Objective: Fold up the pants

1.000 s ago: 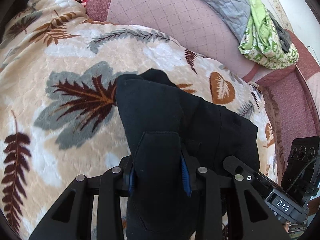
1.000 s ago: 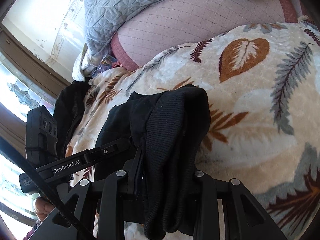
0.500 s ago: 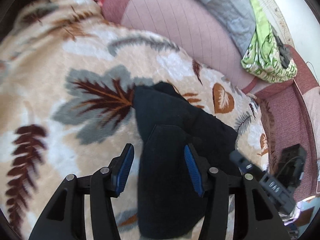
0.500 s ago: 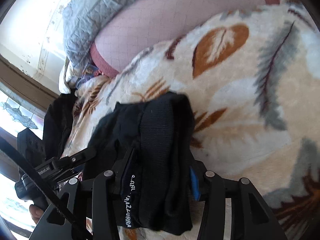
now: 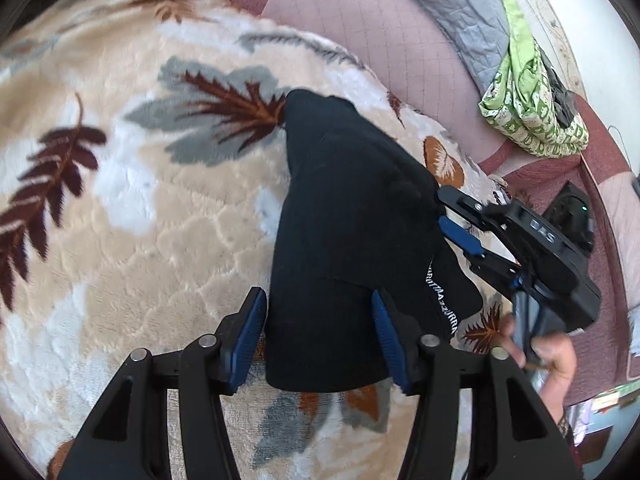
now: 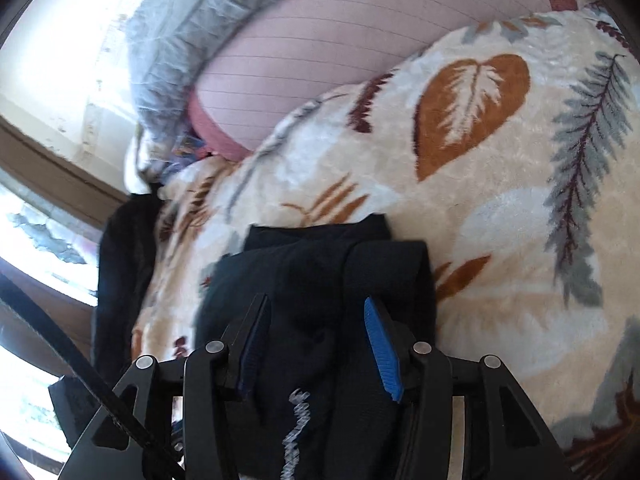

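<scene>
Left gripper (image 5: 318, 334) and right gripper (image 6: 316, 344): jaws opening, spread wider than a second ago, pads off cloth. Black pants (image 5: 352, 216) released, lying bundled on leaf-print blanket (image 5: 120, 208). Fold set down, likely near done.

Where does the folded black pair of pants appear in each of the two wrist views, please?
Left wrist view: the folded black pair of pants runs from centre down to the bottom, between the blue pads.
Right wrist view: it fills the lower centre, between that gripper's pads.
Shared landmark: the cream leaf-print fleece blanket under the pants.
</scene>
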